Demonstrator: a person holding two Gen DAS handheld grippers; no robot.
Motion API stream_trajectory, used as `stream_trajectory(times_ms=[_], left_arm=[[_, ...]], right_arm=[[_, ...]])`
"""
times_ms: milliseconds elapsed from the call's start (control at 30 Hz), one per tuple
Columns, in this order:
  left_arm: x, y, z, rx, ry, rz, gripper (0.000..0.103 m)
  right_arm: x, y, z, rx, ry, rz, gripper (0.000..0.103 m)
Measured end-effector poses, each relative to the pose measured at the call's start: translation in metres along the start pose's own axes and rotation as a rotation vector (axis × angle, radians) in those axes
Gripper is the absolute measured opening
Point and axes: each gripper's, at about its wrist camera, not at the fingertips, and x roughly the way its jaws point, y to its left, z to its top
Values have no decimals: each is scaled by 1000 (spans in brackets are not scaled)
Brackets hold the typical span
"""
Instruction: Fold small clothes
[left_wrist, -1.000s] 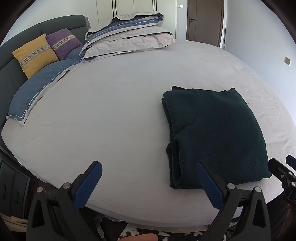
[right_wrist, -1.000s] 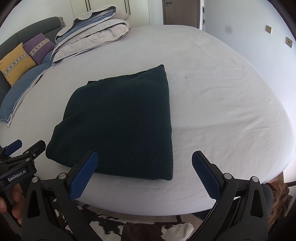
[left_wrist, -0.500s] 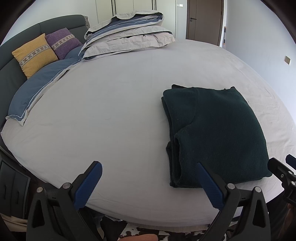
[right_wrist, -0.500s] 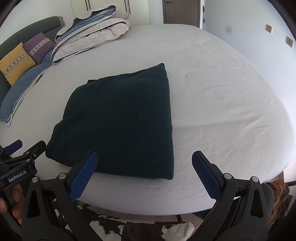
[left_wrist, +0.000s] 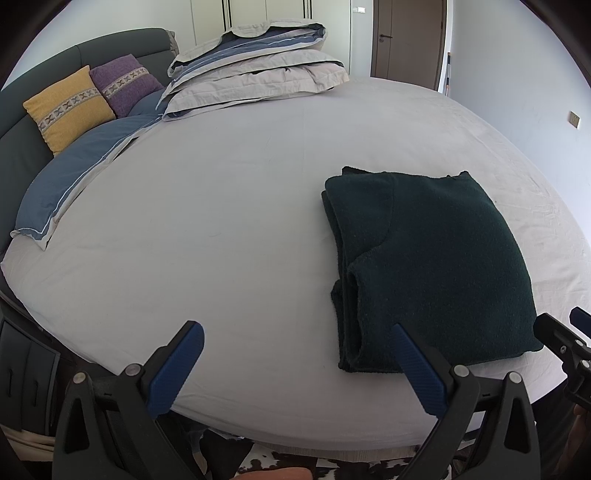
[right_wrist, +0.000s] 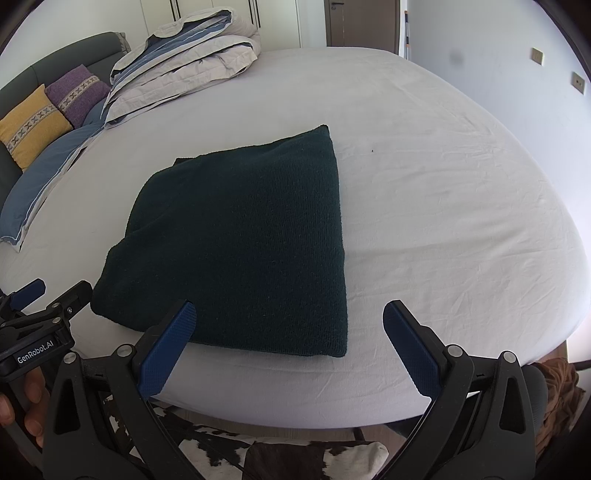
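A dark green knitted garment (left_wrist: 432, 258) (right_wrist: 243, 243) lies folded into a flat rectangle on the white bed sheet (left_wrist: 221, 206) (right_wrist: 443, 184), near the front edge. My left gripper (left_wrist: 295, 365) hangs open over the bed's front edge, its right fingertip level with the garment's near left corner, holding nothing. In the right wrist view my right gripper (right_wrist: 288, 339) is open too, just short of the garment's near edge, with empty fingers. Each gripper shows at the side of the other's view.
A folded grey and blue duvet (left_wrist: 255, 70) (right_wrist: 184, 62) is piled at the far side of the bed. Yellow (left_wrist: 68, 107) and purple (left_wrist: 125, 83) cushions lean on the dark headboard at the left. A door (left_wrist: 408, 40) stands behind. A cowhide rug (right_wrist: 295, 454) lies below.
Both grippers have drifted slightly back from the bed, so the garment sits a little farther off in the right wrist view. The garment has not moved.
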Motion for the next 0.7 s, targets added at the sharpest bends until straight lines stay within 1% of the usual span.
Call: stream_trajectory(times_ms=[700], left_arm=[[3,0,-5,-2,6,-4,103]], right_arm=[[1,-1,0,1,2,1,103]])
